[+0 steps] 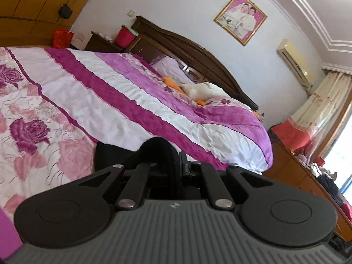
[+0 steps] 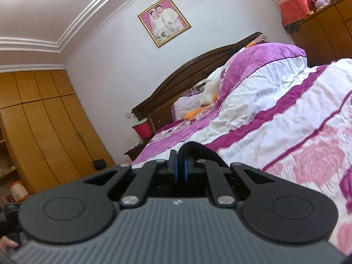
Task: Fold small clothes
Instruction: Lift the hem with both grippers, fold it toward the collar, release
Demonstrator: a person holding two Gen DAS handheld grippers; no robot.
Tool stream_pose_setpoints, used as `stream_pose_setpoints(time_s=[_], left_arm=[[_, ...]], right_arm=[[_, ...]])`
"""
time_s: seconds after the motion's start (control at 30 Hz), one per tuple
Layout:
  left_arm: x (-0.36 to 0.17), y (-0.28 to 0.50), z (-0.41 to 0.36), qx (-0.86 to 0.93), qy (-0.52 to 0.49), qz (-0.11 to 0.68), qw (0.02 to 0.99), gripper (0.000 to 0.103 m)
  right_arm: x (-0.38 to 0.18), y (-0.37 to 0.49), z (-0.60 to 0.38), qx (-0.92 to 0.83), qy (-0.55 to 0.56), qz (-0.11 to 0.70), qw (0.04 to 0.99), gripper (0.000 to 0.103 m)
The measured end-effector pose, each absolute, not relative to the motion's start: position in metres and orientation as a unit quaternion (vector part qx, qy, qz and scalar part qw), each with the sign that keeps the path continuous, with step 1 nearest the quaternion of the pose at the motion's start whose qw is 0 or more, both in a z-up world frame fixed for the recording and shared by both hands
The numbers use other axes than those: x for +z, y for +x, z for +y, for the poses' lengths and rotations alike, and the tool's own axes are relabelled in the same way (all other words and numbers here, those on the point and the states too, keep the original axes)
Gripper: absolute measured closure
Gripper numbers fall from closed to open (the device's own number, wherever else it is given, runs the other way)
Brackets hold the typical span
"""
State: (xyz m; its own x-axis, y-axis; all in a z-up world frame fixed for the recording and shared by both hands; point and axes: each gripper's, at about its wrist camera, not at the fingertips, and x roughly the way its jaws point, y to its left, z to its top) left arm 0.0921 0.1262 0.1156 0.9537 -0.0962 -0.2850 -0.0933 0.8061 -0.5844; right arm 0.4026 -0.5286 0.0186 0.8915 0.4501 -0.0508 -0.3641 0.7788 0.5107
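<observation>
A black garment (image 1: 154, 149) bunches up between the fingers of my left gripper (image 1: 175, 165), which is shut on it. One dark flap hangs off to the left over the floral quilt (image 1: 66, 92). In the right wrist view, my right gripper (image 2: 180, 165) has its blue pads pressed together on a fold of the same black garment (image 2: 199, 151), which drapes over the right finger. Both grippers are held above the bed (image 2: 275, 110), and most of the garment is hidden below the gripper bodies.
A white plush toy (image 1: 198, 90) with orange parts lies near the dark wooden headboard (image 1: 198, 50). A red bucket (image 1: 124, 36) stands on the nightstand. A wooden wardrobe (image 2: 44, 121) is at the left and a cluttered dresser (image 1: 308, 176) at the right. A hand (image 2: 7, 245) shows at the bottom left.
</observation>
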Motion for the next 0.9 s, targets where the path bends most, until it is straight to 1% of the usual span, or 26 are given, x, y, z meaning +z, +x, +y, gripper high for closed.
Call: stream_pose_setpoints(time_s=[0.3,0.57,0.67,0.73,0.8,0.87,0.9], left_arm=[[0.081,0.183,0.139,0.032,-0.305,0.189,0.933,0.096],[0.024,0.252,0.144,0.061,-0.272,0.257,0.925,0.096],[0.001,0.267,0.147,0.070,-0.256,0.289,0.920,0.095],[-0.011,0.274,0.149,0.065,-0.249,0.312,0.915,0.095],[-0.017,0.275,0.152,0.054,-0.241,0.318,0.915,0.094],[-0.015,0.272,0.153,0.045,-0.228,0.318,0.919,0.091],[-0.012,0.269,0.152,0.042,-0.220,0.320,0.921,0.087]], right_arm=[[-0.006,0.481,-0.505,0.197,0.229,0.114,0.946,0.095],[-0.046,0.536,-0.478,0.167,0.186,0.171,0.953,0.094],[-0.063,0.551,-0.476,0.148,0.170,0.205,0.952,0.093],[-0.074,0.561,-0.474,0.146,0.165,0.245,0.944,0.092],[-0.081,0.565,-0.476,0.148,0.172,0.266,0.937,0.092],[-0.080,0.562,-0.480,0.151,0.181,0.266,0.935,0.092],[-0.078,0.560,-0.481,0.153,0.181,0.267,0.934,0.089]])
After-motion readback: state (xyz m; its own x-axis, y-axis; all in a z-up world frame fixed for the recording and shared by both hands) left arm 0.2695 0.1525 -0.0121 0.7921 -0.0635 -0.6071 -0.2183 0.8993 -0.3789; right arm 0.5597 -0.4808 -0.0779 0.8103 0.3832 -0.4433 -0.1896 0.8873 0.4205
